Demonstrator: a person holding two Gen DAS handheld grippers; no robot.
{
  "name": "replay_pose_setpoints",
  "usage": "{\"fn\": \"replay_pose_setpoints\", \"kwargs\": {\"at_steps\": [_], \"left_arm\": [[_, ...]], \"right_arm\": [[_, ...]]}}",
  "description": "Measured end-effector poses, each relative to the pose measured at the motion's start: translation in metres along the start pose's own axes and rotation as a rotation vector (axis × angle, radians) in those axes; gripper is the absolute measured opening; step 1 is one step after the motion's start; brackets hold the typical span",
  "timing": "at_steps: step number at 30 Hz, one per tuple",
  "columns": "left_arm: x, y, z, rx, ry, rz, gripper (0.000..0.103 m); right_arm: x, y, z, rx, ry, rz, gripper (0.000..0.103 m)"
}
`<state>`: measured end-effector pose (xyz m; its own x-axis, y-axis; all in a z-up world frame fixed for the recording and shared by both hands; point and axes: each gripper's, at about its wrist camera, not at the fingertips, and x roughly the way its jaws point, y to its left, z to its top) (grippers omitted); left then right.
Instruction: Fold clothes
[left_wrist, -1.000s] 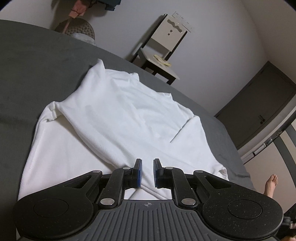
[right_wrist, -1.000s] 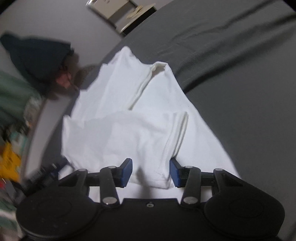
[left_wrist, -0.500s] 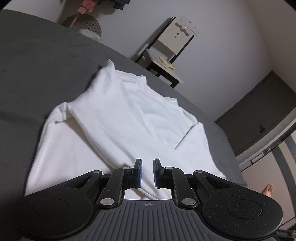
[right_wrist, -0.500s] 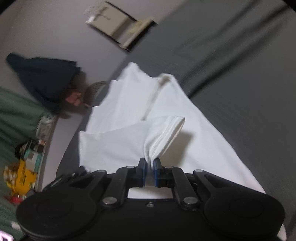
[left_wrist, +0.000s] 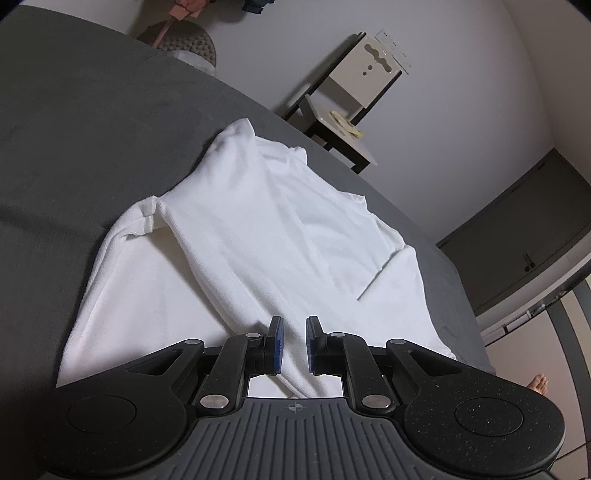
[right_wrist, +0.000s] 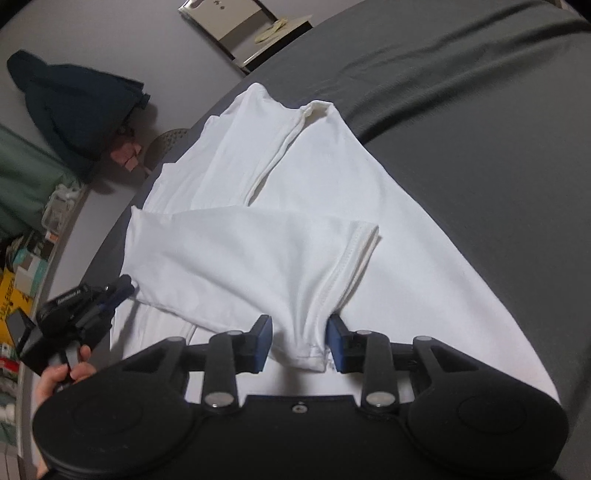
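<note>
A white shirt (left_wrist: 258, 240) lies spread on the grey bed (left_wrist: 74, 129), one side folded in over its middle. My left gripper (left_wrist: 294, 345) sits at the shirt's near hem, its blue pads closed on a thick fold of cloth. The right wrist view shows that left gripper (right_wrist: 123, 286) at the shirt's (right_wrist: 332, 166) left edge, held by a hand (right_wrist: 66, 373). The short sleeve (right_wrist: 258, 251) lies folded across the body. My right gripper (right_wrist: 299, 343) stands open, with the sleeve's hemmed corner loose between its jaws.
A chair (left_wrist: 354, 96) stands by the wall past the bed's far edge. Dark clothing (right_wrist: 74, 99) hangs on the wall, with clutter on the floor below. A dark door (left_wrist: 517, 229) is at the right, and a bare foot (left_wrist: 539, 382) shows beside the bed.
My right gripper shut on the sleeve, carried it across the shirt, and has now opened, leaving the sleeve lying flat. The left gripper has kept its hold and risen a little.
</note>
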<state>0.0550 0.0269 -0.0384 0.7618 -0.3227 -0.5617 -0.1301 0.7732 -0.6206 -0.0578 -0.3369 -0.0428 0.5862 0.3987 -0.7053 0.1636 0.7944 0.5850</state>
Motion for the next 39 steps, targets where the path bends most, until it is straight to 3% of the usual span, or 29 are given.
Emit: {"fn": "replay_pose_setpoints", "kwargs": {"at_steps": [1, 2, 3, 9, 16, 22, 25, 27, 31, 37, 38, 39], "left_arm": [[0.0, 0.0, 0.0, 0.003, 0.001, 0.001, 0.011], [0.001, 0.0, 0.0, 0.005, 0.003, 0.003, 0.011], [0.001, 0.0, 0.0, 0.006, 0.004, 0.005, 0.011], [-0.001, 0.0, 0.002, 0.007, -0.007, 0.006, 0.011], [0.001, 0.001, 0.001, 0.005, 0.006, 0.01, 0.011], [-0.003, -0.001, 0.003, 0.009, -0.007, -0.015, 0.012], [-0.003, -0.004, 0.003, 0.024, -0.007, -0.03, 0.011], [-0.004, -0.007, 0.002, 0.041, -0.006, -0.038, 0.011], [-0.006, -0.013, 0.001, 0.074, -0.005, -0.054, 0.011], [-0.008, -0.021, -0.003, 0.109, 0.004, -0.061, 0.011], [-0.008, -0.022, -0.004, 0.115, 0.007, -0.06, 0.012], [-0.008, -0.023, -0.005, 0.12, 0.009, -0.059, 0.012]], "right_arm": [[0.001, -0.001, 0.0, 0.012, -0.008, 0.002, 0.028], [0.002, 0.0, 0.0, 0.016, -0.005, -0.004, 0.014], [0.002, 0.0, -0.001, 0.018, -0.005, -0.009, 0.007], [-0.021, 0.015, -0.015, -0.035, -0.048, -0.005, 0.006], [-0.008, 0.021, -0.037, -0.121, 0.001, -0.067, 0.006], [-0.021, 0.024, -0.036, -0.192, -0.05, -0.106, 0.007], [-0.026, 0.02, -0.029, -0.177, -0.077, -0.122, 0.025], [-0.029, 0.017, -0.025, -0.167, -0.094, -0.132, 0.047], [-0.036, 0.012, -0.016, -0.146, -0.13, -0.152, 0.048], [-0.021, -0.007, 0.017, -0.08, -0.105, -0.139, 0.035], [-0.017, -0.008, 0.019, -0.07, -0.09, -0.126, 0.027], [-0.012, -0.009, 0.021, -0.066, -0.065, -0.109, 0.011]]}}
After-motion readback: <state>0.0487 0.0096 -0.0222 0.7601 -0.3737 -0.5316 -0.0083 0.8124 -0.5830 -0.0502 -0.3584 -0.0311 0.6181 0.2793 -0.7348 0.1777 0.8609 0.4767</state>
